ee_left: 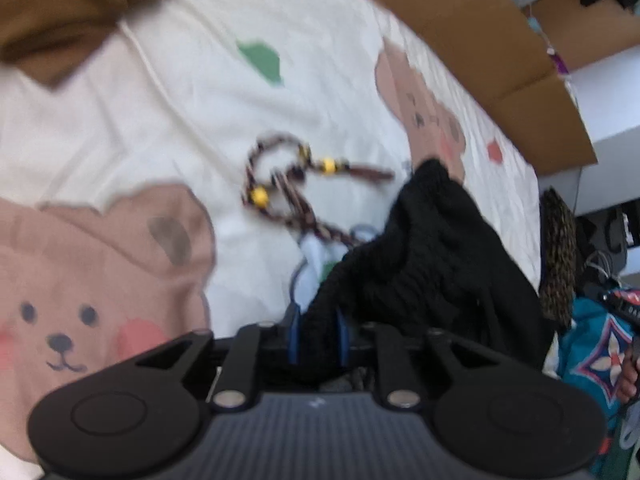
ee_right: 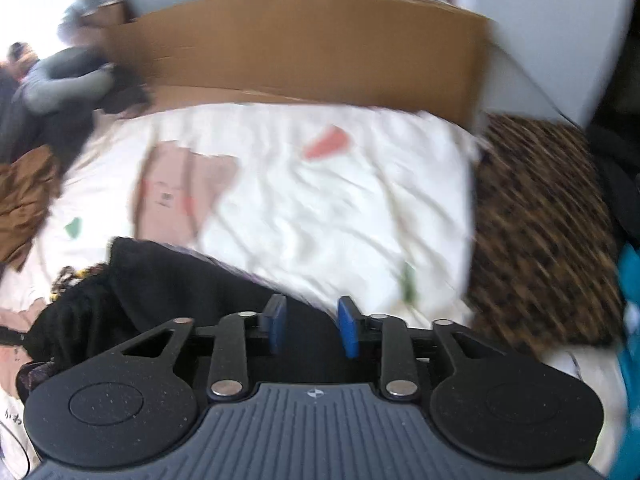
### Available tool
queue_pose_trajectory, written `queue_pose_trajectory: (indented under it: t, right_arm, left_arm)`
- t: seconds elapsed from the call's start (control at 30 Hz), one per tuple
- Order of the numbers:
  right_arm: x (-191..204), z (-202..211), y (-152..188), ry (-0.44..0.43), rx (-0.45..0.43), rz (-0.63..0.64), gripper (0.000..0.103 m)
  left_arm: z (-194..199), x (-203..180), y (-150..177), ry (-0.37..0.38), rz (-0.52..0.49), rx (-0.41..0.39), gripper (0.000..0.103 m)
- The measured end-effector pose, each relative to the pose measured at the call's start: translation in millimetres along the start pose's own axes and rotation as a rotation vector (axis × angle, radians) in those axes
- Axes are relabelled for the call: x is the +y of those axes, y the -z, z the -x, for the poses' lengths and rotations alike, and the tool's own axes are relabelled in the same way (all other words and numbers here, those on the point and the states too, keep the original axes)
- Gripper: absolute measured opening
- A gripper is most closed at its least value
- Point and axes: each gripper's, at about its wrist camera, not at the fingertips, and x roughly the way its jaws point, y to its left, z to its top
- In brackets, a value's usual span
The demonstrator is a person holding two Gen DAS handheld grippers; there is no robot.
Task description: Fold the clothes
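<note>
A black knit garment [ee_left: 432,248] hangs bunched over a cream bedsheet with bear prints [ee_left: 160,120]. My left gripper [ee_left: 318,332] is shut on its near edge, and the fabric fills the gap between the blue pads [ee_left: 295,334]. In the right wrist view the same black garment [ee_right: 160,292] runs from the left in between the blue pads [ee_right: 349,326] of my right gripper [ee_right: 312,322], which is narrowed onto it. A braided cord with yellow beads [ee_left: 280,176] trails from the garment across the sheet. Both views are blurred.
A cardboard box [ee_right: 300,48] lines the far side of the bed. A brown garment [ee_left: 60,12] lies at the sheet's corner. A leopard-print cloth [ee_right: 540,232] and a teal patterned cloth [ee_left: 596,344] lie at the right. Grey and dark clothes [ee_right: 60,84] are piled at the far left.
</note>
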Motion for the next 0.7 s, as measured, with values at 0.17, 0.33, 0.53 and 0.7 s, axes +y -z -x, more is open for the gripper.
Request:
queue_pose_trajectory:
  t: [0.17,0.33,0.53,0.7]
  right_arm:
    - [38,-33,-24,-0.086,0.005,0.113,0.039]
    - [74,-60,-34,-0.157,0.029,0.204,0.050]
    - [119,-81,-34,-0.233,0.062,0.313,0.052]
    - [160,-81,-16,-0.284,0.095,0.403,0.052]
  left_arm:
    - [13,7,-17,-0.019,0.021,-0.044,0.028]
    - [18,20,-36,-0.045,0.067,-0.097,0.043]
    - [14,33,-45,-0.058,0.139,-0.122,0.046]
    - [14,38,-42,-0.058,0.165,-0.134,0.046]
